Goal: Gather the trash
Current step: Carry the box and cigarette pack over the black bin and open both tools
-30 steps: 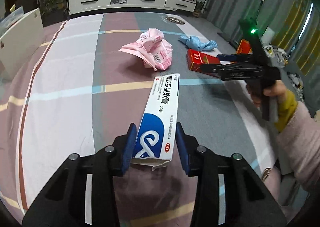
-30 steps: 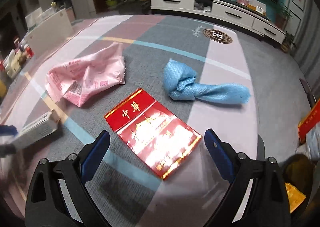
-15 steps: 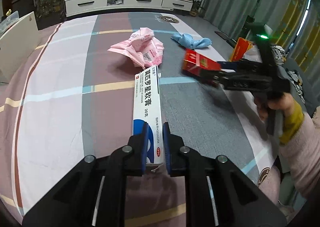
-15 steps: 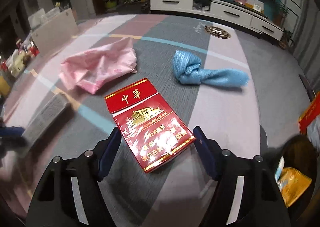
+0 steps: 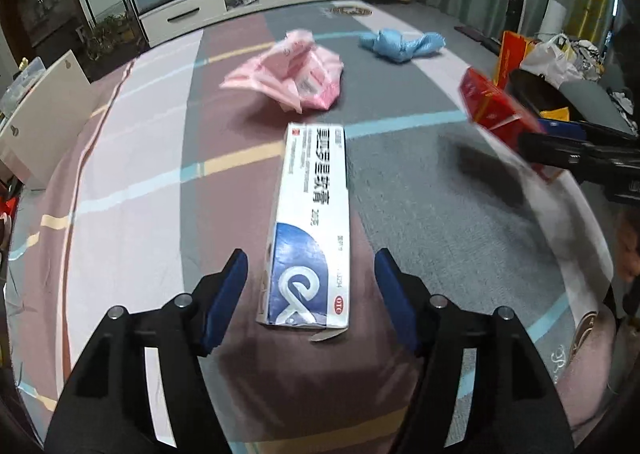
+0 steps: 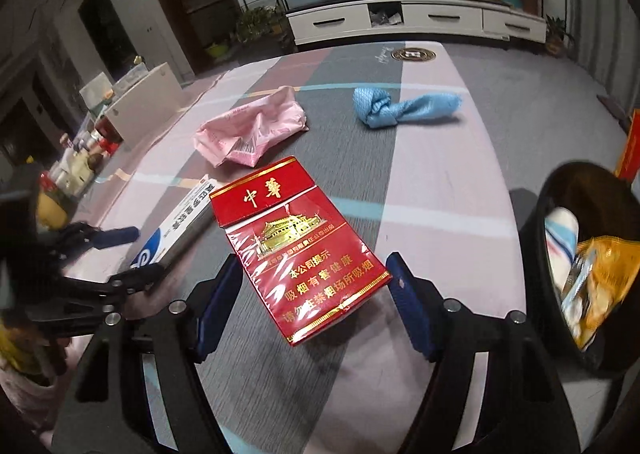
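Note:
A white and blue ointment box (image 5: pixel 312 214) lies on the striped cover between the fingers of my left gripper (image 5: pixel 311 258). Its jaws are opening and the pads stand clear of the box on both sides. My right gripper (image 6: pixel 315 260) is shut on a red cigarette pack (image 6: pixel 296 246) and holds it above the cover. In the left wrist view that pack (image 5: pixel 492 106) hangs blurred at the right. A crumpled pink wrapper (image 5: pixel 296 78) and a knotted blue cloth (image 5: pixel 400 44) lie farther back.
A black bin (image 6: pixel 560 194) with wrappers inside stands at the right of the right gripper. A white TV cabinet (image 6: pixel 420 20) runs along the far wall. A white box and small bottles (image 6: pixel 80 162) crowd the left side. An orange bag (image 5: pixel 514 50) stands beyond the bin.
The left jaws closed on the ointment box, then spread wide again, leaving it lying between them. The right jaws closed on the red pack and carried it up and toward the bin.

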Tool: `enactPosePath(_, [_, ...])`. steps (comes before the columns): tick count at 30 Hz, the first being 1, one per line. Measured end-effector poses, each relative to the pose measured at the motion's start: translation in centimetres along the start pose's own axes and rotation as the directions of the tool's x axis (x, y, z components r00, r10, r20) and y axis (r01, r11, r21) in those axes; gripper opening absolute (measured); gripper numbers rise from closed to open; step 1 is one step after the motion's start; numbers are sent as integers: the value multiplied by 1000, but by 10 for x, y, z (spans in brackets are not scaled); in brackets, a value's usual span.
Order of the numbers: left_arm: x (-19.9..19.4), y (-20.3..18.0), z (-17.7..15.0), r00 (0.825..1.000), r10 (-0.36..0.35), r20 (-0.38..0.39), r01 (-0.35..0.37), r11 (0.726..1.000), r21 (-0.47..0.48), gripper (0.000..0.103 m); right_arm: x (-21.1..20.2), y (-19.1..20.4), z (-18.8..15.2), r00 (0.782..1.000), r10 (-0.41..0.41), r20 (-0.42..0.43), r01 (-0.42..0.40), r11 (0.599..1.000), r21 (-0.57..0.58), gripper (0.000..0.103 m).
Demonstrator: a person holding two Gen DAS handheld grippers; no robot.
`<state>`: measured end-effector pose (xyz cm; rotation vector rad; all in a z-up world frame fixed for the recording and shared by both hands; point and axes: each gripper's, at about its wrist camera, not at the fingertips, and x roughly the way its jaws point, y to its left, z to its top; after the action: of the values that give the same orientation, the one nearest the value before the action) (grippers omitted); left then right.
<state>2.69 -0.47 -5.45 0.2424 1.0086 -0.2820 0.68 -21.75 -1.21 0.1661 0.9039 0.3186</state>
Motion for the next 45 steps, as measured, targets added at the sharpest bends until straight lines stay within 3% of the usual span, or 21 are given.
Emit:
enactPosePath(1, [2,-1,-2,1000,12,-8,-12,1000,6,65,-2,-1,-2,1000,1,3,-1,1000,6,73])
enactPosePath(3, [8,-1,-2,1000,5,-15,-5,1000,8,44,-6,-1,-5,1000,8,11,-9,1000,20,73])
enactPosePath(5, [8,-1,-2,1000,13,-14,-13,1000,0,41,-11,-2,-7,1000,8,19,-9,1000,27,73])
enactPosePath(12, [-12,-7,0,998,-47,42,48,998,-40,41,-32,-4,-12,997,-22,70,18,998,59,73])
enactPosePath(19, [-37,-48,20,990,-91,103,87,995,45,41,-62,-20,-17,982,-141,127,123,983,139,73])
enactPosePath(22, [-45,-72,31,985,-120,126,109,990,89,41,-76,-30,-21,969,-199,147,172,969,175,73])
enactPosePath(23, [-48,-81,35,982,-132,134,118,987,107,41,-88,-39,-24,954,-252,164,218,955,201,73])
enactPosePath(26, [-55,-108,49,974,-163,157,138,978,159,41,-97,-48,-27,943,-284,176,242,944,224,73])
enactPosePath(33, [-60,-169,84,958,-221,183,170,951,259,41,-125,-85,-41,911,-354,209,281,908,311,73])
enactPosePath(45, [-36,-248,130,949,-277,149,213,916,340,41,-144,-145,-61,873,-444,200,320,833,452,73])
